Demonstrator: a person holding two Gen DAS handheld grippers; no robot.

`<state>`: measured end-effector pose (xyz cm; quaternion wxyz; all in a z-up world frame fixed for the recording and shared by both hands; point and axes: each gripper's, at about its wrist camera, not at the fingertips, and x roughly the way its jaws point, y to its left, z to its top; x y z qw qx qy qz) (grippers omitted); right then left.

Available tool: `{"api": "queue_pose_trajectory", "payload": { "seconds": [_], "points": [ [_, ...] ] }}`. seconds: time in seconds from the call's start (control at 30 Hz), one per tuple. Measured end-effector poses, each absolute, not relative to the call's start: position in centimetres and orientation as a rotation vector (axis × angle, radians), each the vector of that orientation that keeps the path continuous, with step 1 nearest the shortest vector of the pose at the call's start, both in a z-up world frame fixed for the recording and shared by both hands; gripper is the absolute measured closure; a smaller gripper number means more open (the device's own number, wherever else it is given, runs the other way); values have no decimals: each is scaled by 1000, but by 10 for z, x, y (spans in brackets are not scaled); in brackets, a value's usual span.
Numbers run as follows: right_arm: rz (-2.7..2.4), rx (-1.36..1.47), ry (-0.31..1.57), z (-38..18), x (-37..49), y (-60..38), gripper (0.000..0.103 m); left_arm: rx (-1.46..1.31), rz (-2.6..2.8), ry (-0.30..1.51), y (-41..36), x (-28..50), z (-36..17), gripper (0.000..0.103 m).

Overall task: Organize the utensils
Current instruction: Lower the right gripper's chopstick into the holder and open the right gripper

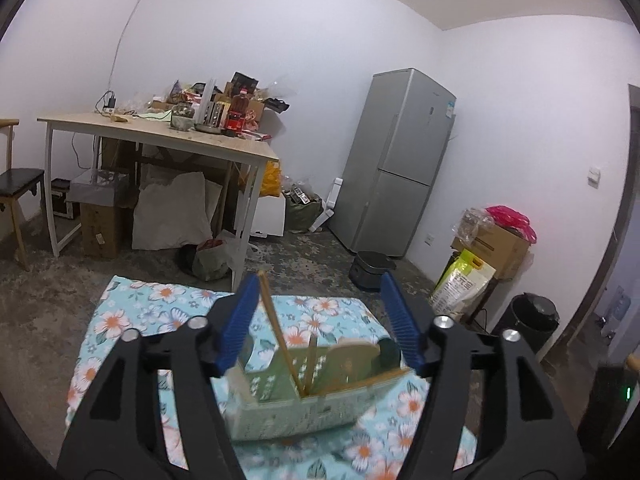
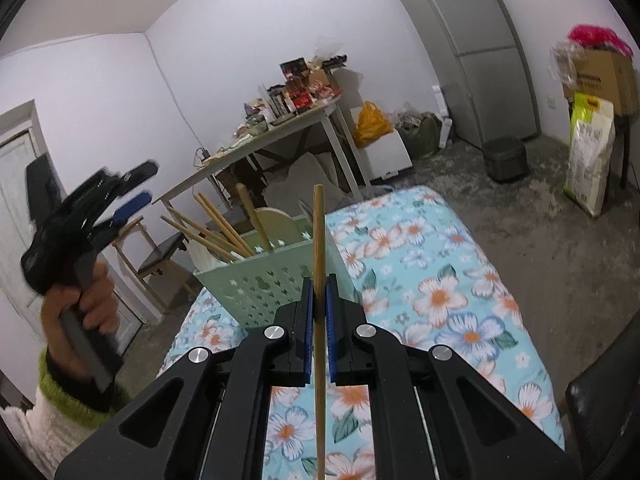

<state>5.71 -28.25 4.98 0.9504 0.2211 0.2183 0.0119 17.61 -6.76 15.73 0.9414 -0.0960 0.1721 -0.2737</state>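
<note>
My right gripper (image 2: 319,300) is clamped on 1 upright chopstick (image 2: 319,240) just short of the green utensil basket (image 2: 260,292), my left gripper (image 1: 318,316) spread empty above it, so a tilted chopstick could snag the rim or tip the basket; no label is legible.

Left gripper (image 1: 318,304), jaws apart, above green utensil basket (image 1: 304,408) with chopsticks (image 1: 280,332) on floral cloth (image 1: 132,312)

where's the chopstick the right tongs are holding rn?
Right wrist view, centre: the chopstick stands upright, clamped in the right tongs, just in front of the green utensil basket on the floral cloth.
</note>
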Motion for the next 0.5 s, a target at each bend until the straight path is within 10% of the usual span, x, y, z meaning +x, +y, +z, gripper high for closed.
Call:
{"api": "queue_pose_trajectory", "payload": {
  "seconds": [0.5],
  "points": [
    [107, 191, 205, 147, 107, -235, 97, -89, -590, 563, -24, 108, 54, 27]
  ]
}}
